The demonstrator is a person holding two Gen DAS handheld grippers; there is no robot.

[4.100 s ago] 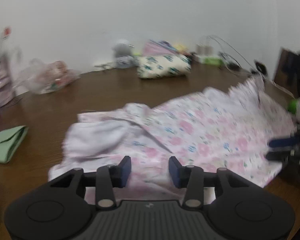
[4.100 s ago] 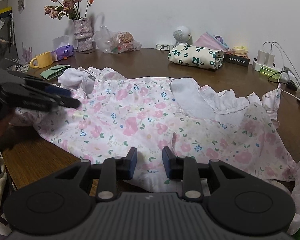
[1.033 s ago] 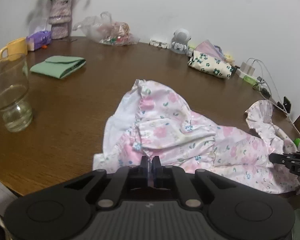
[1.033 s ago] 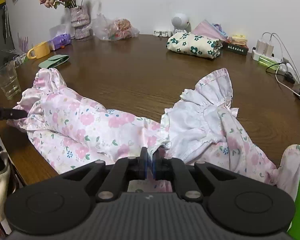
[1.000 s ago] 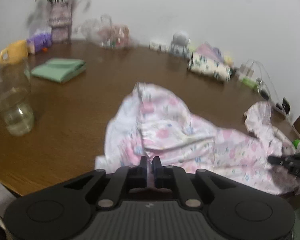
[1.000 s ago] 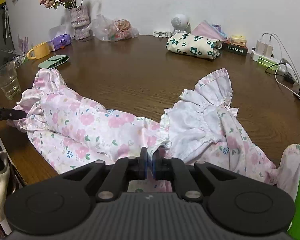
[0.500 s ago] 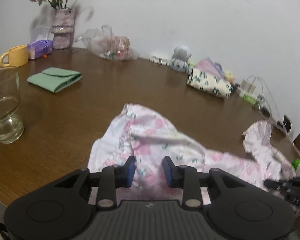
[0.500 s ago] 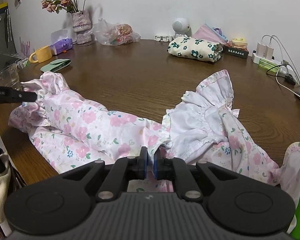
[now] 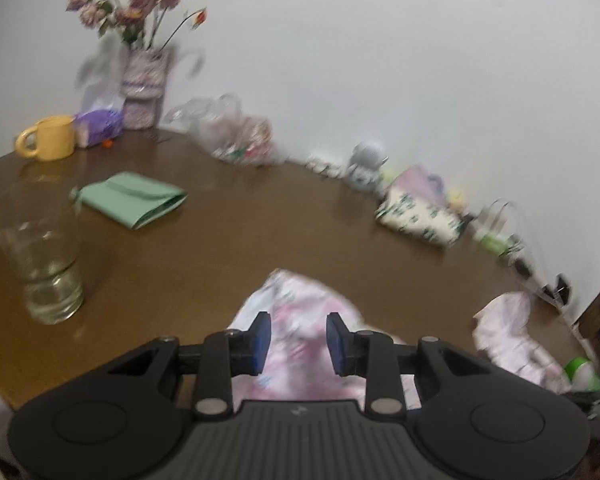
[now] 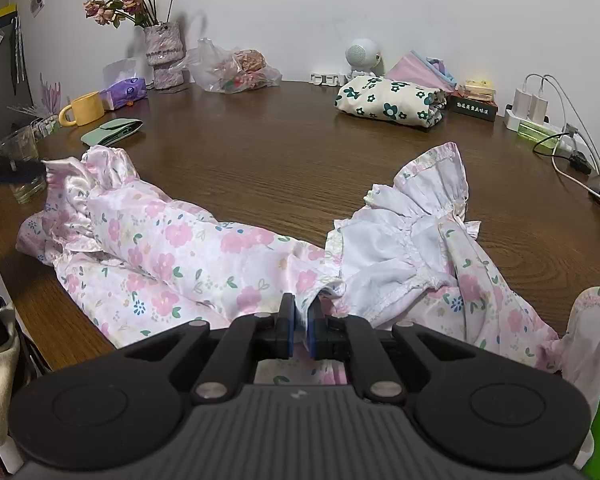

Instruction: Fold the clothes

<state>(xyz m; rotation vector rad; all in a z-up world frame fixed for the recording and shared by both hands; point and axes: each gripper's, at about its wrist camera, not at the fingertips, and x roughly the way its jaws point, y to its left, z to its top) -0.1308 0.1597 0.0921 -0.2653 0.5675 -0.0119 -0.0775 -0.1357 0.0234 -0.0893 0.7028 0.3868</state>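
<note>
Nearest to me, my right gripper (image 10: 301, 322) is pinching a fold of the floral garment (image 10: 188, 256) between pads pressed almost together, at the middle of its near edge. My left gripper (image 9: 298, 338) is spread, with nothing clamped; the garment's frilled end (image 9: 300, 312) lies below and between the pads, and I cannot see them pressing on it. In the right wrist view that gripper shows as a dark shape at the far left, just beside the garment's ruffled end (image 10: 66, 168).

The garment lies along the near edge of the worktop (image 10: 280, 152), gathered into a long band running left to right, with a white-lined ruffled section (image 10: 416, 216) turned up on the right. I judge one lengthwise fold is in, but it is loose and rumpled, not flat. What is left, as I see it: smooth the band, tuck in the ruffled sections, fold it across into a compact bundle.

Further out on the left stand a drinking glass (image 9: 40, 252) and a folded green cloth (image 9: 134, 200), then a yellow mug (image 10: 82, 109). At the far edge a folded cream floral bundle (image 10: 390, 102) already sits by the wall, so some pieces look finished. A vase of flowers (image 10: 164, 54) and a power strip (image 10: 536, 126) are beyond.
</note>
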